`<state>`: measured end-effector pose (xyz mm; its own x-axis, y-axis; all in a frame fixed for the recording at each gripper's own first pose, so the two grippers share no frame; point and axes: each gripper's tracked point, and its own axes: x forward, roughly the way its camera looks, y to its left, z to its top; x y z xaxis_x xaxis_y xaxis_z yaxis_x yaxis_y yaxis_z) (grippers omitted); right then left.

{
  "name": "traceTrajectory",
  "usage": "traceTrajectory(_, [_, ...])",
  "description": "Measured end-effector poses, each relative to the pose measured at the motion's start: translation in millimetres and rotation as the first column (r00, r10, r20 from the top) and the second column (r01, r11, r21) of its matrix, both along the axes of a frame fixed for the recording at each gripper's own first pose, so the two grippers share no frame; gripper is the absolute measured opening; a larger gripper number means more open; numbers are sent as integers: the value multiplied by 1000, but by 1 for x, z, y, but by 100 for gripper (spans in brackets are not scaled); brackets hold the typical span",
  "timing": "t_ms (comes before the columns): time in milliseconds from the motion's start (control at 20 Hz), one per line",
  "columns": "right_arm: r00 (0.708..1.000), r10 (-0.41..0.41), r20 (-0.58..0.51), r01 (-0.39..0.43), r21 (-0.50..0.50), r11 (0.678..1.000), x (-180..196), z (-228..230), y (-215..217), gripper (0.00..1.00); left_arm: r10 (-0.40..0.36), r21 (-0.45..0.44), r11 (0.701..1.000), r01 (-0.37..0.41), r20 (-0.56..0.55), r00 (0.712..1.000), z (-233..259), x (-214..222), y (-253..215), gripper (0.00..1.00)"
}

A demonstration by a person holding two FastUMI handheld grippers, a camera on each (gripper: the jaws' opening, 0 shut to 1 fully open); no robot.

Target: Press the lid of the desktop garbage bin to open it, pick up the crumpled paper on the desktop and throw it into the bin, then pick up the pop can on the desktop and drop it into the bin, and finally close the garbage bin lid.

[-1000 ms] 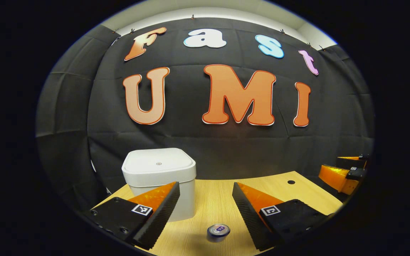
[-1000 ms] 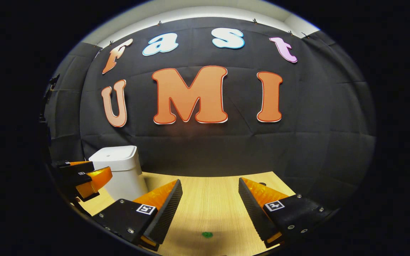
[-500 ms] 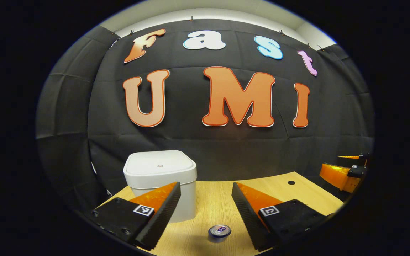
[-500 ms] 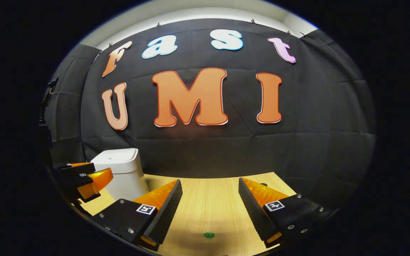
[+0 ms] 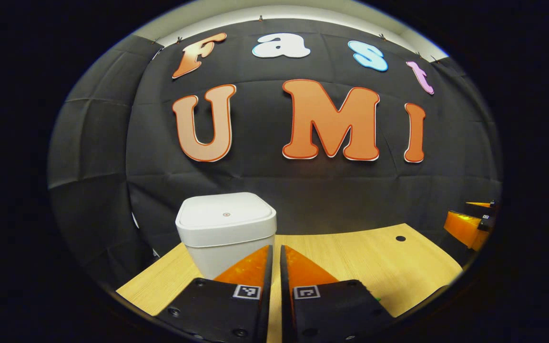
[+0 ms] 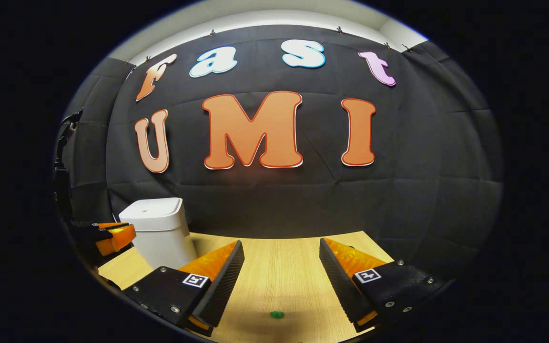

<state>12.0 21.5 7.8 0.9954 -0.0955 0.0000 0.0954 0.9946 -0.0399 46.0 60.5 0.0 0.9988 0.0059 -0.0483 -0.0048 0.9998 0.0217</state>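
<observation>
On the wooden desktop (image 5: 350, 252), the white garbage bin (image 5: 227, 228) stands with its lid (image 5: 226, 214) closed. Left gripper (image 5: 275, 259): fingers together, holding nothing, just before the bin. Right gripper (image 6: 281, 267): fingers apart, empty, above a small green speck (image 6: 277, 314) in the right gripper view. The left gripper view also shows a dark hole (image 5: 400, 238) in the desktop.

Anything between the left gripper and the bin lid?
Nothing visible. The left gripper, fingers together and empty, faces the garbage bin; its closed lid lies just ahead and above with no object between.
</observation>
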Motion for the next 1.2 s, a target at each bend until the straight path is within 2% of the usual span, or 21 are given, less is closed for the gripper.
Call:
traceTrajectory(100, [1000, 2, -3, -2, -2, 1000, 0, -1, 0, 95, 1, 5, 1000, -1, 6, 1000, 1, 0, 2, 4])
traceTrajectory(200, [1000, 3, -8, -3, -3, 1000, 0, -2, 0, 95, -26, 12, 1000, 27, -5, 1000, 3, 0, -1, 1])
traceTrajectory(500, [1000, 2, -7, -2, -13, 1000, -1, 1, 0, 95, -102, 30, 994, 103, -52, 993, 15, 8, -2, 0])
traceTrajectory(600, [1000, 4, -10, -4, -10, 1000, 0, 1, -1, 95, -102, 27, 994, 103, -39, 994, 38, 18, 9, 0])
traceTrajectory(750, [1000, -1, -8, 0, -23, 1000, 2, 2, -7, 95, -117, -49, 992, 115, -33, 993, 71, 38, 37, 0])
traceTrajectory(850, [1000, 2, -10, -3, -26, 1000, 4, 6, -9, 95, -108, -61, 993, 105, -53, 993, 92, 55, 61, 0])
traceTrajectory(1000, [1000, -14, 3, 14, -35, 999, 5, 11, -18, 95, -95, 11, 995, 96, -89, 991, 117, 80, 94, 0])
traceTrajectory(1200, [1000, -21, -9, 21, -22, 1000, 10, 7, -25, 95, -113, 83, 989, 126, -144, 983, 119, 104, 106, 0])
